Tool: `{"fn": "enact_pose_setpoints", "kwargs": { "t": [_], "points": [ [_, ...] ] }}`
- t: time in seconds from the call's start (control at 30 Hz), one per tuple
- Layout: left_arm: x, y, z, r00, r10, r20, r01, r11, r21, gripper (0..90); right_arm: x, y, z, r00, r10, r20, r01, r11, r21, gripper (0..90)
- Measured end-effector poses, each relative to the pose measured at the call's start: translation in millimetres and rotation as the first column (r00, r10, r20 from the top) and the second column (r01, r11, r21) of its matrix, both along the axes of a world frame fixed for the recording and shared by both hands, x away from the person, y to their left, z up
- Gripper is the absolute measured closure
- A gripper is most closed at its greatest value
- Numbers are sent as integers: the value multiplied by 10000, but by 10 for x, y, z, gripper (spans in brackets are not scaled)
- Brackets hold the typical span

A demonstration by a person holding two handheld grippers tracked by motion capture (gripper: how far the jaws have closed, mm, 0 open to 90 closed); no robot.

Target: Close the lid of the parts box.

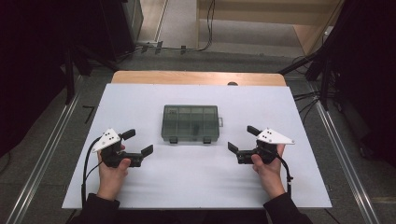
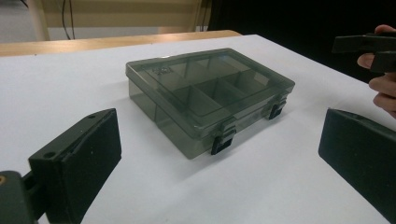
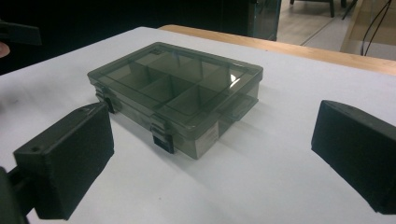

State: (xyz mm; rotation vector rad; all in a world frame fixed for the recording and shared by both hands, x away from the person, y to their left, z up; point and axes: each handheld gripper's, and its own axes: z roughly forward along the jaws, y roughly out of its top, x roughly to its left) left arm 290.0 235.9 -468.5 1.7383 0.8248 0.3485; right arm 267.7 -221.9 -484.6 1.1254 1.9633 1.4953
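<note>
The compartment box (image 1: 190, 123) lies flat at the centre of the white bench (image 1: 196, 182), lid closed and both front latches fastened. The left tool (image 1: 138, 141) and right tool (image 1: 242, 139) flank it, well apart from it, each released with jaws spread wide and grasping nothing.

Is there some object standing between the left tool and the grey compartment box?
Nothing visible does. Bare white table lies between the open left tool and the closed box, whose two black latches face it.
</note>
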Motion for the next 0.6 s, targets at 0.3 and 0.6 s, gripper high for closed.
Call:
{"fn": "enact_pose_setpoints", "kwargs": {
  "t": [0.3,0.6],
  "points": [
    [-62,101,-1,9999,162,33,-163,9999,53,0,-65,-127,-3,9998,-194,13,194,9998,-8,0],
    [-114,189,-5,9996,275,34,-275,9996,99,0,-120,-247,-15,9991,-421,-4,420,9991,-62,0]
  ]
}}
